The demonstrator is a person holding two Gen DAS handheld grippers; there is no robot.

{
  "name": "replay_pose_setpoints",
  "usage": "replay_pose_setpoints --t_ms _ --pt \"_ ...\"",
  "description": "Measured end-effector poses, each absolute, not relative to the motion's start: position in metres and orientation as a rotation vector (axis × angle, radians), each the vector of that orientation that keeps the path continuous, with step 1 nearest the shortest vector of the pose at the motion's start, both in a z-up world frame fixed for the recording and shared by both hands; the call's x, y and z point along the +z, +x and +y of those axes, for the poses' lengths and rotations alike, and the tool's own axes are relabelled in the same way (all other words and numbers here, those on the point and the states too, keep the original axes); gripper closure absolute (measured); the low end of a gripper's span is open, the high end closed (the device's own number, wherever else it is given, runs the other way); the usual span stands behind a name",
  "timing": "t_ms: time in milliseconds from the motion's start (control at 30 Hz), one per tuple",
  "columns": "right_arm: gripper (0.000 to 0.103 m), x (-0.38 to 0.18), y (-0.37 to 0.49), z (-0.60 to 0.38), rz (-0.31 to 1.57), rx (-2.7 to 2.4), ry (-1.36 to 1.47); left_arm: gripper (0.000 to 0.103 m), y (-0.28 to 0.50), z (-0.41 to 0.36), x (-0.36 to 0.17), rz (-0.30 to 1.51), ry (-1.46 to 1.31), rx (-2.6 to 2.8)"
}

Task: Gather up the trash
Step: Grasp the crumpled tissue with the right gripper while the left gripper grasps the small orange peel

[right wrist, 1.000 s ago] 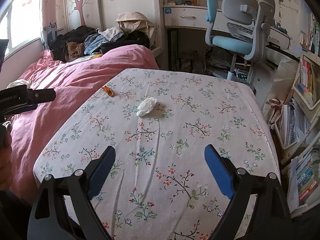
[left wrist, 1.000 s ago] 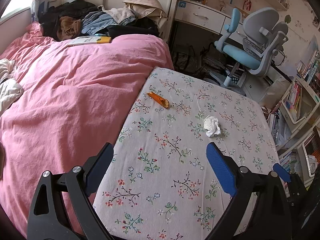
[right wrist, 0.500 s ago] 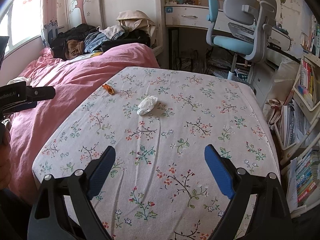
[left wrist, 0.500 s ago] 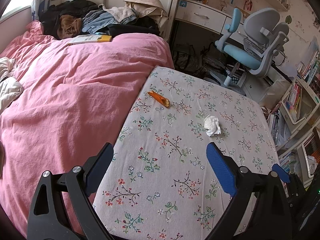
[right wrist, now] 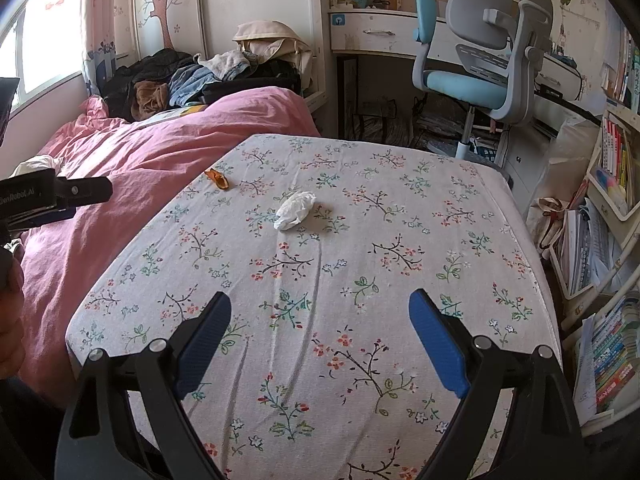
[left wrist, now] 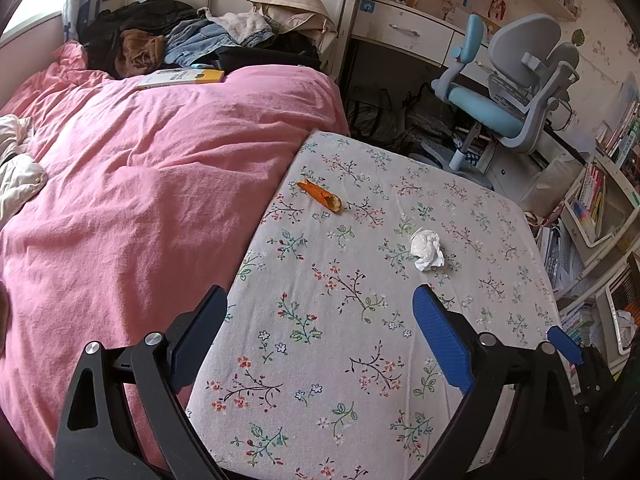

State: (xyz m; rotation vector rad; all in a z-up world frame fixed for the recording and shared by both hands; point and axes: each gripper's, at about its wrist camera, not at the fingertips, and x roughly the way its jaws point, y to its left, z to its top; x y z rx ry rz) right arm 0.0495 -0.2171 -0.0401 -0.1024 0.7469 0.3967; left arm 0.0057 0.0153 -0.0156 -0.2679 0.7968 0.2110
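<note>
Left wrist view, from left to right: a pink duvet (left wrist: 152,184) covers the bed, with a yellow-edged book (left wrist: 180,77) lying near a heap of clothes (left wrist: 172,40) at its far end. Beside the bed stands a table under a floral tablecloth (left wrist: 320,340). An orange peel (left wrist: 320,196) lies near the cloth's far left edge, and a crumpled white tissue (left wrist: 427,249) sits well apart from it, further right. The left gripper (left wrist: 320,328) hangs above the near part of the cloth, its blue-padded jaws spread wide and holding nothing. A blue and grey desk chair (left wrist: 508,92) stands beyond the table.

Right wrist view shows the same peel (right wrist: 217,179) at the left, the tissue (right wrist: 295,210) near the middle of the cloth, and the right gripper (right wrist: 320,332) with jaws wide apart, empty, over the near edge. Bookshelves (right wrist: 612,184) fill the right side.
</note>
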Motion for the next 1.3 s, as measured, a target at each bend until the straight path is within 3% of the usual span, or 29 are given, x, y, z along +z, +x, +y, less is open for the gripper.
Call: replay_pose_setpoints --t_ms 433,800,867,1067,1133,1167,1300 --pt "0.016 -0.045 0.063 -0.222 0.783 0.420 -0.003 0.013 0.008 0.056 -0.025 0.831 -0.394 0.302" --pt "0.018 -0.061 0.134 -0.171 0.839 0.464 -0.034 0.013 0.041 0.079 -0.038 0.882 -0.400 0.361" --pt "0.022 -0.071 0.155 -0.154 0.872 0.456 -0.050 0.013 0.055 0.083 -0.041 0.887 -0.386 0.360" --pt "0.050 -0.093 0.186 -0.139 0.940 0.450 -0.074 0.013 0.112 0.085 -0.053 0.880 -0.355 0.332" --pt "0.075 -0.092 0.186 -0.138 0.942 0.476 -0.118 0.013 0.136 0.081 -0.063 0.892 -0.348 0.311" --pt "0.080 -0.091 0.186 -0.140 0.950 0.495 -0.141 0.013 0.145 0.079 -0.067 0.901 -0.344 0.302" --pt "0.084 -0.082 0.173 -0.159 0.938 0.564 -0.162 0.013 0.187 0.065 -0.078 0.911 -0.297 0.309"
